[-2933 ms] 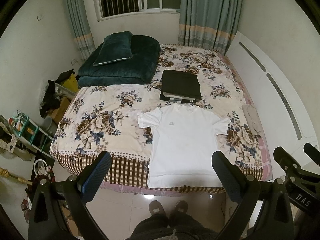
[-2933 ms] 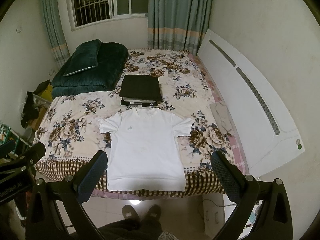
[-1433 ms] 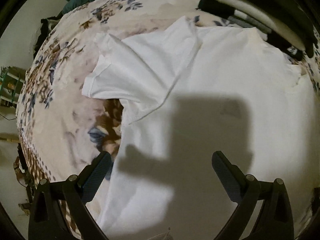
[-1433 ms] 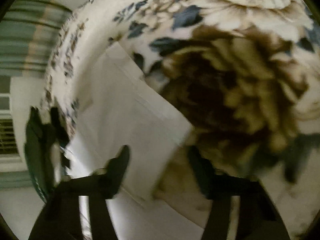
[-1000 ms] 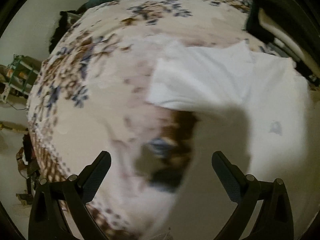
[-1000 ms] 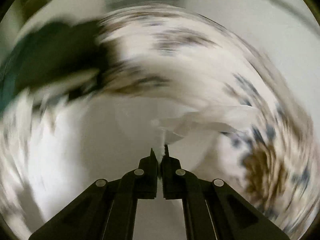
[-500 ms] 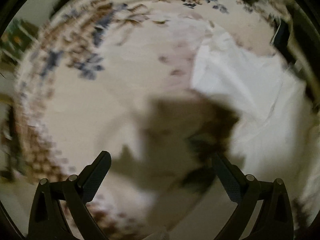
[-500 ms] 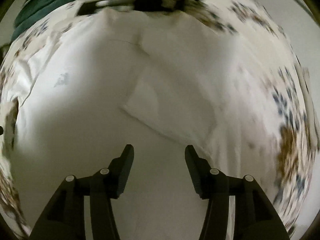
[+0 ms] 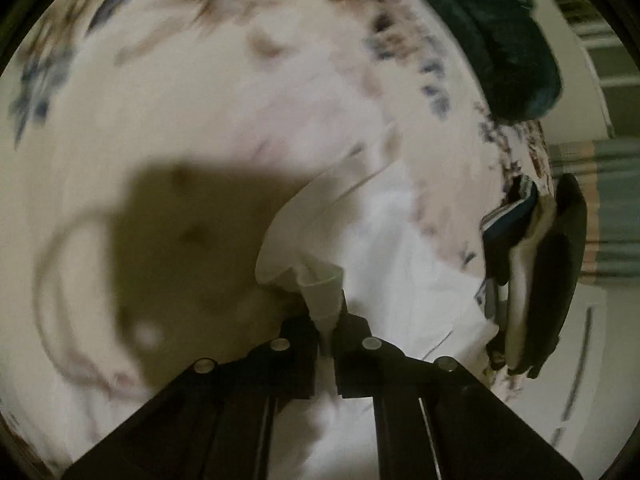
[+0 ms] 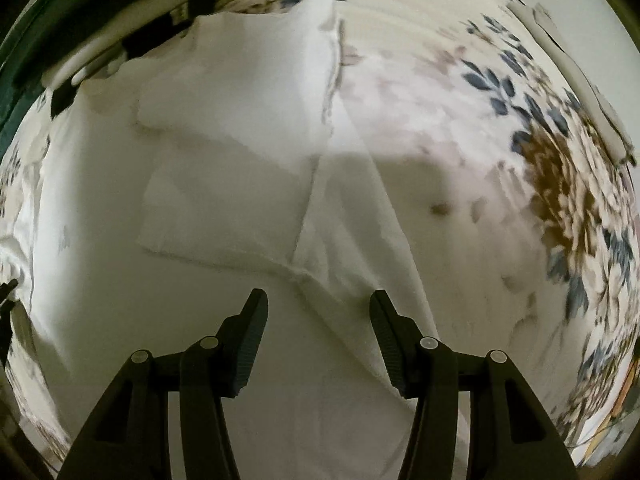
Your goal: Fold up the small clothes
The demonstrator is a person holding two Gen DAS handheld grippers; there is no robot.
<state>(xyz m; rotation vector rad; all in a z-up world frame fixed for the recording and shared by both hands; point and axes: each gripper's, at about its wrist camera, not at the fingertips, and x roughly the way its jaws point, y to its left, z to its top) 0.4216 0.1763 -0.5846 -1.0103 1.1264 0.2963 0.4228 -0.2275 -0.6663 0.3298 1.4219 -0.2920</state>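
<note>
The left gripper (image 9: 326, 332) is clenched on a bunched edge of the white T-shirt (image 9: 384, 240), which lies on the flowered bedspread (image 9: 160, 100) running toward 1 o'clock. The right gripper (image 10: 318, 320) hangs released over the shirt (image 10: 200, 220), its sleeve (image 10: 224, 184) folded inward at 11 o'clock. A stack of dark folded clothes (image 9: 536, 272) sits at 3 o'clock in the left view.

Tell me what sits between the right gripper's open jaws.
In the right wrist view, the right gripper frames white T-shirt fabric: the edge of its folded-over sleeve flap. Nothing else lies there.
</note>
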